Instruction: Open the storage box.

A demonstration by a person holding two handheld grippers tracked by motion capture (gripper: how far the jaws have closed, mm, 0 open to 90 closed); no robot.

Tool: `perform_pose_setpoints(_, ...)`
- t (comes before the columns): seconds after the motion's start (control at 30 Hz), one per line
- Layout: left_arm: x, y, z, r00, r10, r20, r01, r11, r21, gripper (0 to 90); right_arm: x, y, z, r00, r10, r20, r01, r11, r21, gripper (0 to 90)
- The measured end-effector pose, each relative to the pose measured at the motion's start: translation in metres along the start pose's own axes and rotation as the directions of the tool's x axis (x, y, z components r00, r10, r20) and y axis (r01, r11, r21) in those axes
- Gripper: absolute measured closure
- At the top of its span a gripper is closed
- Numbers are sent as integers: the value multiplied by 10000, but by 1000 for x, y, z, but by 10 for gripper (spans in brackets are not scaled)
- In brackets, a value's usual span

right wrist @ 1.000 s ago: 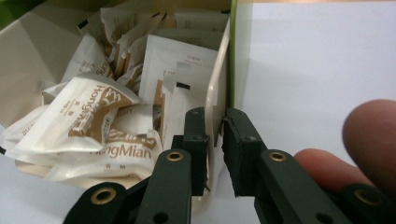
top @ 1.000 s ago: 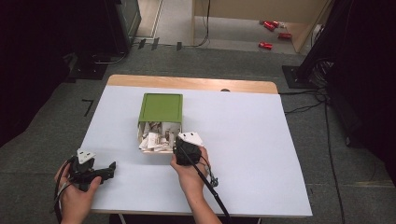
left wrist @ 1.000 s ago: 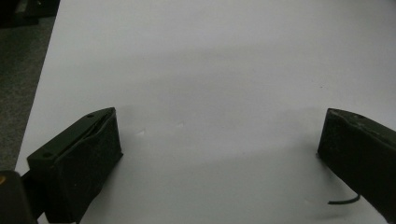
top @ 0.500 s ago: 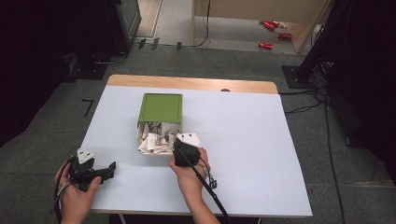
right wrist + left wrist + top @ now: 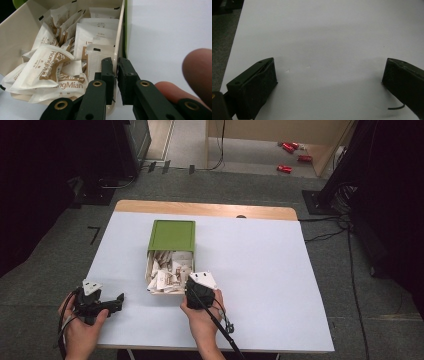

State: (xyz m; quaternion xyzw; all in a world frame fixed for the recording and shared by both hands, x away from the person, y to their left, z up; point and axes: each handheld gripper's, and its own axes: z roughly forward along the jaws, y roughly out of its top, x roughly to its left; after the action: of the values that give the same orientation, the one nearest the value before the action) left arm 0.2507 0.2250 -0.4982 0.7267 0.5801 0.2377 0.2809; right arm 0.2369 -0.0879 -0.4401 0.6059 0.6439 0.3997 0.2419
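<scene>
A green box (image 5: 172,235) lies mid-table with its cream drawer (image 5: 149,270) slid out toward me. Several white and brown sachets (image 5: 50,65) fill the drawer. My right gripper (image 5: 192,287) sits at the drawer's near right corner. In the right gripper view its jaws (image 5: 116,65) straddle the drawer's right side wall (image 5: 120,37) and are shut on it, one jaw inside and one outside. My left gripper (image 5: 119,299) rests low at the table's front left. It is open, with bare white tabletop (image 5: 324,30) between its pads (image 5: 262,82).
The white table (image 5: 260,270) has a wooden strip along its far edge (image 5: 205,209). Grey floor surrounds it, with black stands and cables at the right (image 5: 345,220). A cable (image 5: 225,330) trails from the right gripper toward me.
My right gripper has drawn back toward me with the drawer wall in it, and the drawer has slid a little farther out. The left gripper has stayed put.
</scene>
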Motion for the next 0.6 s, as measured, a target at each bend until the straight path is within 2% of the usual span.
perform_pose_setpoints(0.33, 0, 0, 0, 10000, -1, -1, 1, 10000, 4, 0, 8, -14, -18, 10000, -82, 44, 83, 9999, -78, 847)
perform_pose_setpoints(0.6, 0, 0, 0, 10000, 5, -2, -5, 10000, 16, 0, 9, -21, -27, 10000, -37, -92, 36, 9999, -109, 846)
